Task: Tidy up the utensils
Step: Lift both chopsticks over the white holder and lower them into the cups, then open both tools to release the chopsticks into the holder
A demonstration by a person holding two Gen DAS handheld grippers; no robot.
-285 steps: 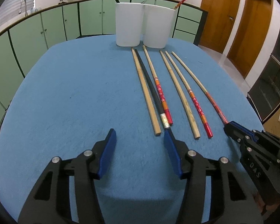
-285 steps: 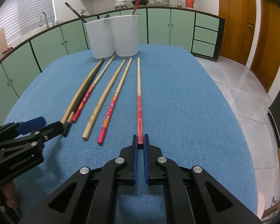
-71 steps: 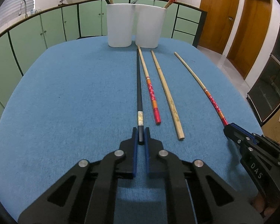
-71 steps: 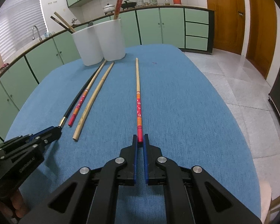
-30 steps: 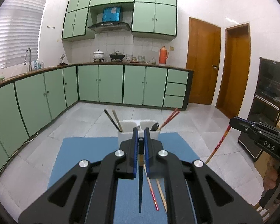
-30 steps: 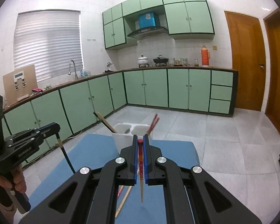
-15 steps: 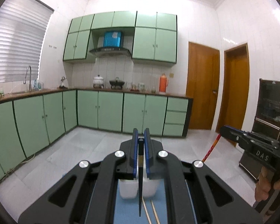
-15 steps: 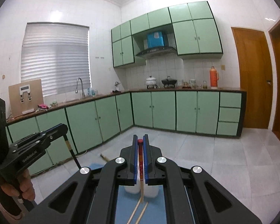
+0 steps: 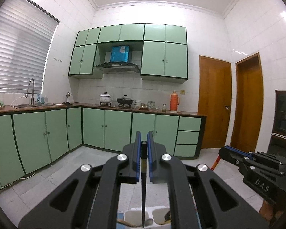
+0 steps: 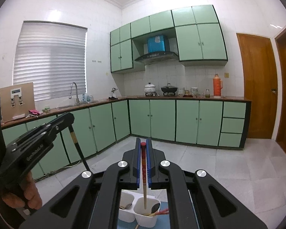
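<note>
My left gripper (image 9: pixel 143 139) is shut on a black chopstick (image 9: pixel 143 190) that hangs straight down, its tip over the two white holders (image 9: pixel 137 214) at the bottom of the left wrist view. My right gripper (image 10: pixel 143 145) is shut on a red-patterned chopstick (image 10: pixel 144 171), held upright with its wooden tip inside the right-hand white holder (image 10: pixel 147 218). That holder also has a spoon and red chopsticks in it. The left-hand holder (image 10: pixel 126 210) has a spoon in it. The left gripper (image 10: pixel 66 118) with its black chopstick shows at the left of the right wrist view.
Both cameras look level across the kitchen: green cabinets (image 9: pixel 116 131), a counter with pots and an orange flask (image 9: pixel 174 103), a sink and tap (image 9: pixel 31 87), two wooden doors (image 9: pixel 214 103). Blue table cloth (image 10: pixel 162 223) shows just below the holders.
Both grippers lifted their chopsticks off the table, tipped them upright and carried them over the holders. Since half a second ago, the holders sit lower in view and the red chopstick's tip has entered the right holder.
</note>
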